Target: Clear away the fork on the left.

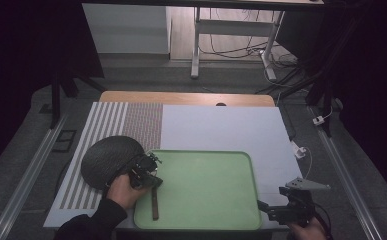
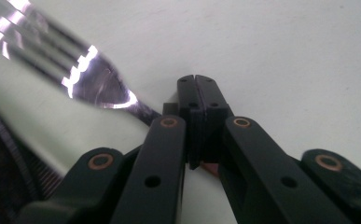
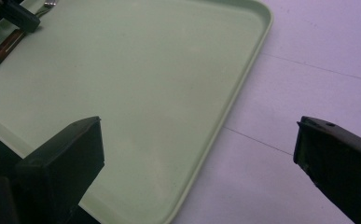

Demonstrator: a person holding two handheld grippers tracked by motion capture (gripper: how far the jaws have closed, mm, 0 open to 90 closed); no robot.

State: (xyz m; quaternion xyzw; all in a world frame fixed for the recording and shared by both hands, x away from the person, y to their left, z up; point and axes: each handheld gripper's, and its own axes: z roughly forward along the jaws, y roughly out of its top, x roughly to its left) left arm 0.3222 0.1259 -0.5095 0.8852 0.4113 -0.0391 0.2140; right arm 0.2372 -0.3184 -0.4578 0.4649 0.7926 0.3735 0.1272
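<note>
A fork with a brown handle (image 1: 154,202) lies on the left part of a green tray (image 1: 251,167). My left gripper (image 1: 151,177) is shut on the fork's neck, just behind the shiny tines (image 2: 99,79); in the left gripper view the jaws (image 2: 197,93) are pressed together over the pale tray floor (image 2: 285,56). My right gripper (image 1: 271,199) is by the tray's near right corner, open and empty. In the right gripper view it (image 3: 197,154) straddles the tray's edge (image 3: 243,88), and the fork handle (image 3: 1,49) lies far off at the top left.
A dark round placemat (image 1: 108,160) lies left of the tray on a striped cloth (image 1: 101,125); its edge shows beside the tray (image 2: 1,172). A white mat (image 1: 221,127) covers the table behind and to the right of the tray.
</note>
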